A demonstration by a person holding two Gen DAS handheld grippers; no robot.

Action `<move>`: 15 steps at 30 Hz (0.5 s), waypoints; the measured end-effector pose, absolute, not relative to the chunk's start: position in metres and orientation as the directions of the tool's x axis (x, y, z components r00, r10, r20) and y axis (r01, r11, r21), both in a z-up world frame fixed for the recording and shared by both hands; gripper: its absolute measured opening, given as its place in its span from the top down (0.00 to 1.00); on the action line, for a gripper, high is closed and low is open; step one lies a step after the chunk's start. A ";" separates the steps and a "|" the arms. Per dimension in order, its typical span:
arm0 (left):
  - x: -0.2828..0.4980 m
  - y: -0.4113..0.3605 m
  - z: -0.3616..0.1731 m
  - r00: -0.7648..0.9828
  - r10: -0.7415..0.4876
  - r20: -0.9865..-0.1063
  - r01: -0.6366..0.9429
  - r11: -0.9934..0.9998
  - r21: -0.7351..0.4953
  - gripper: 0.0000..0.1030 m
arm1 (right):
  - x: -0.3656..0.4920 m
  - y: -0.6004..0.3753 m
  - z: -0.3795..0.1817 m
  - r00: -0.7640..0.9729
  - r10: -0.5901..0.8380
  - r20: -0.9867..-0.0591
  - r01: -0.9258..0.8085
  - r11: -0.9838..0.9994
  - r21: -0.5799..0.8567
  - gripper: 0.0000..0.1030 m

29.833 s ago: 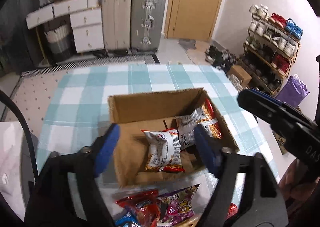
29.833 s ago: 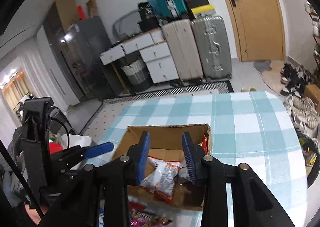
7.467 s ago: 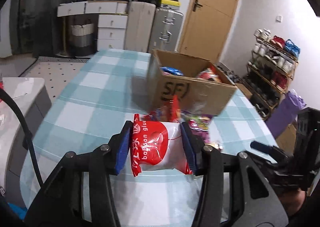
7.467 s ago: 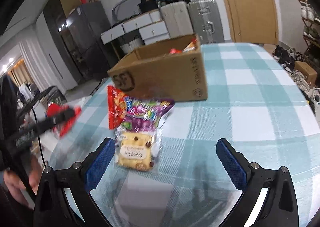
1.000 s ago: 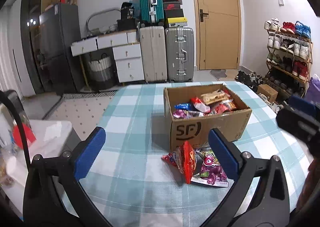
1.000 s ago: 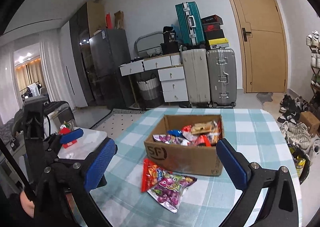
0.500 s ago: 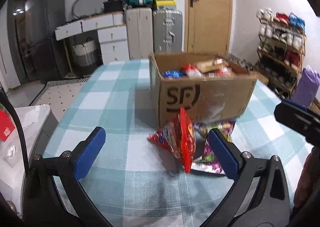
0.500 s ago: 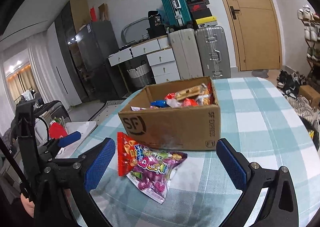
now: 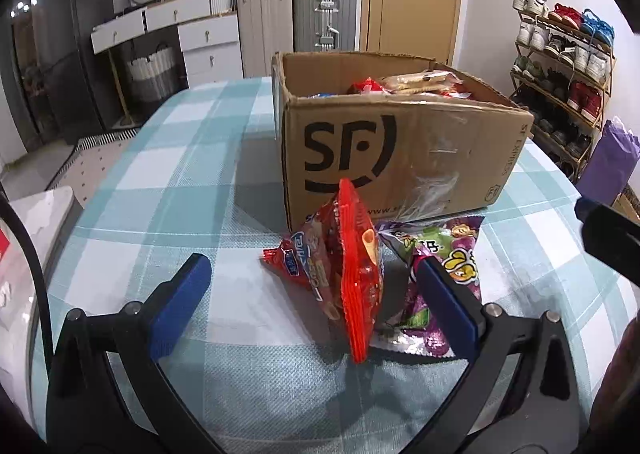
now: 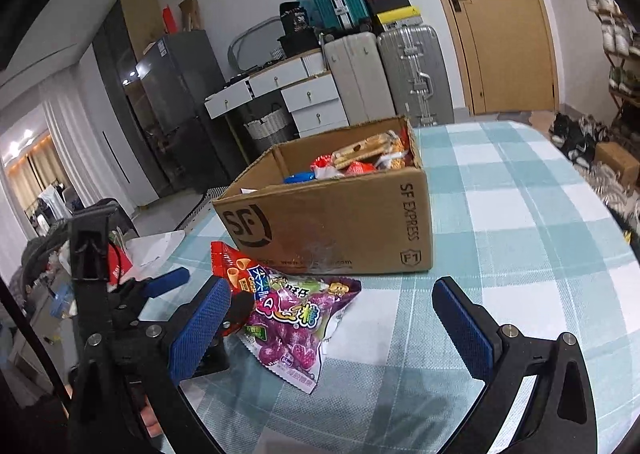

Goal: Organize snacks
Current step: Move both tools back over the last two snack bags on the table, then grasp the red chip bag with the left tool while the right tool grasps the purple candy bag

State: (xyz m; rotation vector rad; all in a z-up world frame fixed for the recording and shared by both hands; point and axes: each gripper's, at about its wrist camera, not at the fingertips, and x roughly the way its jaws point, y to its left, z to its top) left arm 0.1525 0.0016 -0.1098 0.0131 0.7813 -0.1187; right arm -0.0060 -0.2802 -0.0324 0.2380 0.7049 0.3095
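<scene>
Glossy red snack bag (image 9: 352, 270) on edge

We saw a table (image 9: 168, 182) under a teal-and-white checked cloth. On it sat an open cardboard box (image 9: 404, 158) of snacks; just near of the box lay a red snack bag (image 9: 344, 270), with a purple candy bag (image 9: 440, 254) touching its right.

The cardboard box (image 9: 400, 158) is matt brown with glossy tape; the red snack bag (image 9: 344, 266) and purple candy bag (image 10: 296, 318) are shiny crinkled plastic — the counter (image 9: 160, 190) wears woven checked cloth.
</scene>
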 end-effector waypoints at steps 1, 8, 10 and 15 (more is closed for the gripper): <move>0.155 0.005 -0.110 0.702 -0.105 -0.704 0.102 0.994 -0.046 0.01 | -0.006 -0.281 -0.033 0.718 0.358 -0.598 -0.194 0.927 0.321 0.00; 0.181 0.018 -0.127 0.668 -0.170 -0.725 0.095 0.985 -0.143 0.01 | -0.007 -0.285 -0.032 0.727 0.336 -0.599 -0.174 0.934 0.313 0.00; 0.188 0.021 -0.131 0.665 -0.180 -0.725 0.091 0.983 -0.161 0.01 | -0.007 -0.282 -0.032 0.728 0.326 -0.604 -0.178 0.939 0.294 0.00; 0.208 0.029 -0.145 0.630 -0.226 -0.743 0.089 0.971 -0.221 0.17 | -0.010 -0.274 -0.030 0.731 0.321 -0.602 -0.207 0.945 0.253 0.00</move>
